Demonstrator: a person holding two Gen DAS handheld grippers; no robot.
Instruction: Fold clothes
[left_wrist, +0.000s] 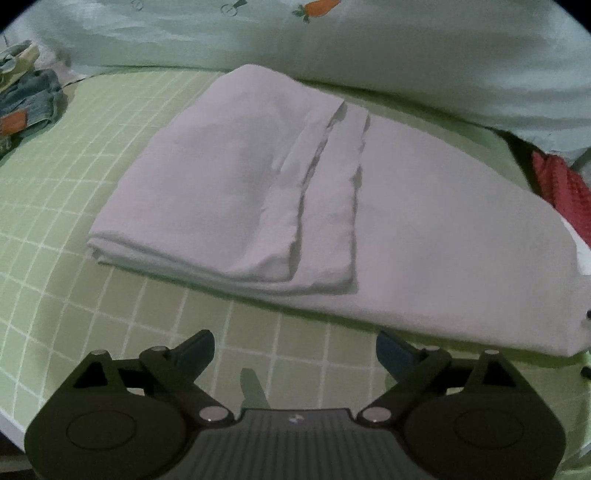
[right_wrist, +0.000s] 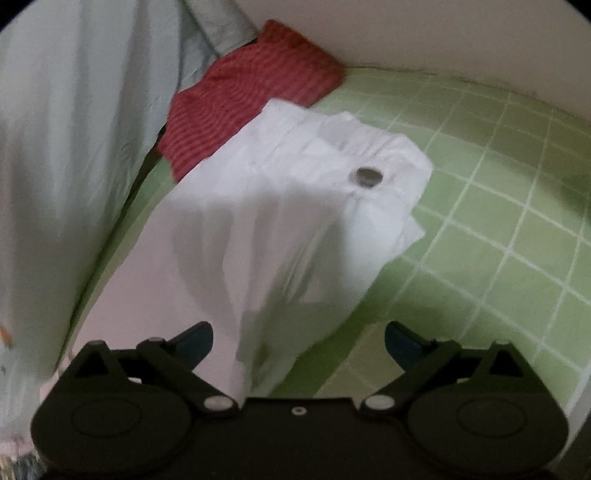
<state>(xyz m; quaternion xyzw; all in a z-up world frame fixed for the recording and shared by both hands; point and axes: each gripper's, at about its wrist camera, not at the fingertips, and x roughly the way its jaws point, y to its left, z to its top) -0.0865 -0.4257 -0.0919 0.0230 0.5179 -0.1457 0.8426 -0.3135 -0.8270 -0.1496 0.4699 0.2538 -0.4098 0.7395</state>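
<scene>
A pale white garment (left_wrist: 332, 206) lies on the green checked sheet (left_wrist: 74, 206), with one part folded over toward the left so that two hem edges run down its middle. My left gripper (left_wrist: 295, 352) hovers just in front of the garment's near edge, jaws wide and nothing between them. In the right wrist view the garment's waistband end (right_wrist: 314, 192) with a round metal button (right_wrist: 368, 176) lies ahead. My right gripper (right_wrist: 299, 343) is open above that cloth; the fabric passes beneath the gap and the pads do not press on it.
A pale green quilt with carrot prints (left_wrist: 332, 40) is bunched along the far side. A red striped cloth (right_wrist: 255, 92) lies beyond the waistband, near a wall. Denim clothes (left_wrist: 26, 99) are piled at the far left. Bare checked sheet (right_wrist: 498, 240) lies to the right.
</scene>
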